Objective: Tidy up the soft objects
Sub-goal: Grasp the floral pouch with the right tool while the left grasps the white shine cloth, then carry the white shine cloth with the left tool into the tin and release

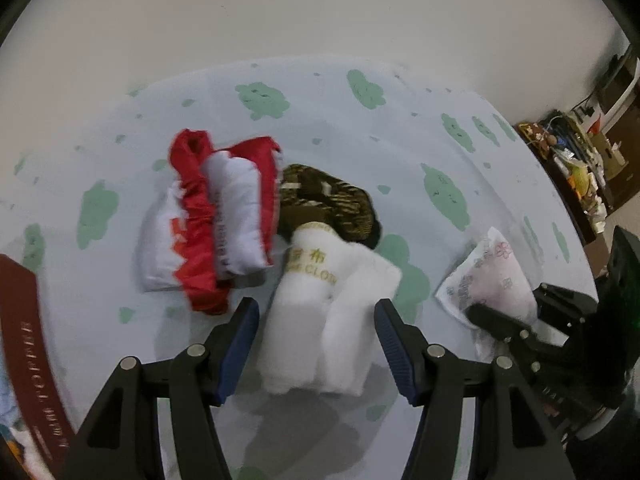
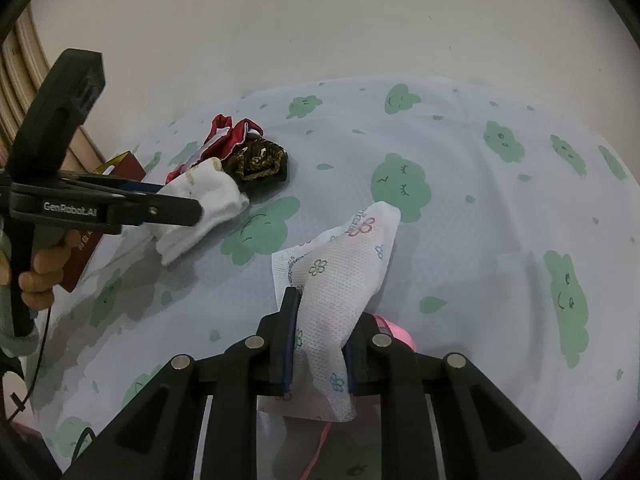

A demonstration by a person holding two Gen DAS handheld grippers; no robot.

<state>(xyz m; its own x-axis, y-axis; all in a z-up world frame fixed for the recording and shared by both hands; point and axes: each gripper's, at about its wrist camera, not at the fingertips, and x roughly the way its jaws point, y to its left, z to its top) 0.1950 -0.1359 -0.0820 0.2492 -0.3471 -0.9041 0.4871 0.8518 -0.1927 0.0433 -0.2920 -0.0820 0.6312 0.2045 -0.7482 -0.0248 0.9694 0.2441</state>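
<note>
Straddling the folded white fleece cloth (image 1: 332, 320) on the cloud-print bed sheet (image 1: 400, 120), the left tool (image 1: 316, 344) gapes ungripped beside the red-and-white bundle (image 1: 216, 220) and dark patterned pouch (image 1: 328, 204), while the right view shows the right tool (image 2: 318, 344) pinching the floral white nonwoven pouch (image 2: 344, 272), so sorting seems barely underway.

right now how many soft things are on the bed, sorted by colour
red and white: 1, the bunched red and white fabric bundle
dark brown and gold: 1, the patterned brown cloth
plain white: 1, the folded white towel with gold lettering, between the open left gripper fingers
white with flower print: 1, the thin floral pouch, clamped in the right gripper
total: 4
</note>
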